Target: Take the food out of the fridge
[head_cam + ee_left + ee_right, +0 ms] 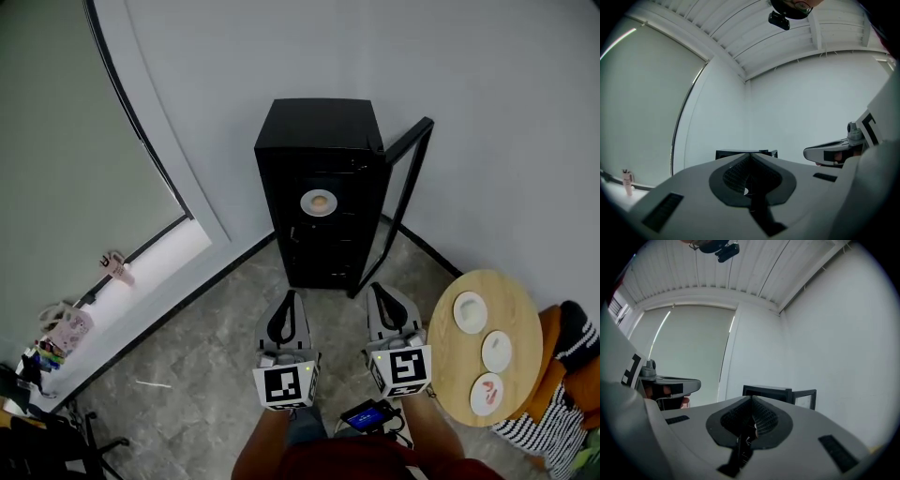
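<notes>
White plate of food (319,202) on a shelf in the open black fridge (323,131) — light, stiff, slippery I'd guess; grip the rim, keep it level. Both closed, empty, well short of it — left tongs (290,298), right tongs (375,289).

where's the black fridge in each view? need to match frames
Head view: black upright fridge, top centre, door open.
Left gripper view: only a thin strip of its top, centre.
Right gripper view: its top, just right of centre.
Shared landmark: grey roller blind, left of the fridge in all three.
</notes>
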Demonstrator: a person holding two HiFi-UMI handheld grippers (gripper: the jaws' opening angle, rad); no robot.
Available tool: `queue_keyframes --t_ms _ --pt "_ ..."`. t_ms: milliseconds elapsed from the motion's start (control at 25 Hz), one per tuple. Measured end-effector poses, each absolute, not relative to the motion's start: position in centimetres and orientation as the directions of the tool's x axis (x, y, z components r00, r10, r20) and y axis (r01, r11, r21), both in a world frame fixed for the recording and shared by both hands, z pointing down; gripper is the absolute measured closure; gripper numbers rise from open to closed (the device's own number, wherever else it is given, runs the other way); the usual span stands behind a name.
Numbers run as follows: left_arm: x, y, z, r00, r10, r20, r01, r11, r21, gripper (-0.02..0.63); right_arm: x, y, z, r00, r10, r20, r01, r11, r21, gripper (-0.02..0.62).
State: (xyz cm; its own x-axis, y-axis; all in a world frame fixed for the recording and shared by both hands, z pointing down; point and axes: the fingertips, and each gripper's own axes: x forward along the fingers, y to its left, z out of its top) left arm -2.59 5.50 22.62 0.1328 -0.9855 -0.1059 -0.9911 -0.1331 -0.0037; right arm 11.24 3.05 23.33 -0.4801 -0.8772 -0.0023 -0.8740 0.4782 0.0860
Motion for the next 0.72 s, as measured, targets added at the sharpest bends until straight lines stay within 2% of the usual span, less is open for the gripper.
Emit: queue_keyframes --t_ms 720 --pt "-11.9 -4.5 21.7 0.218 -0.969 -0.114 -0.976 -0.22 0.003 0.592 1.7 -5.5 22.0 -0.402 -0.916 -0.005 -0.911 0.4 0.103 0.574"
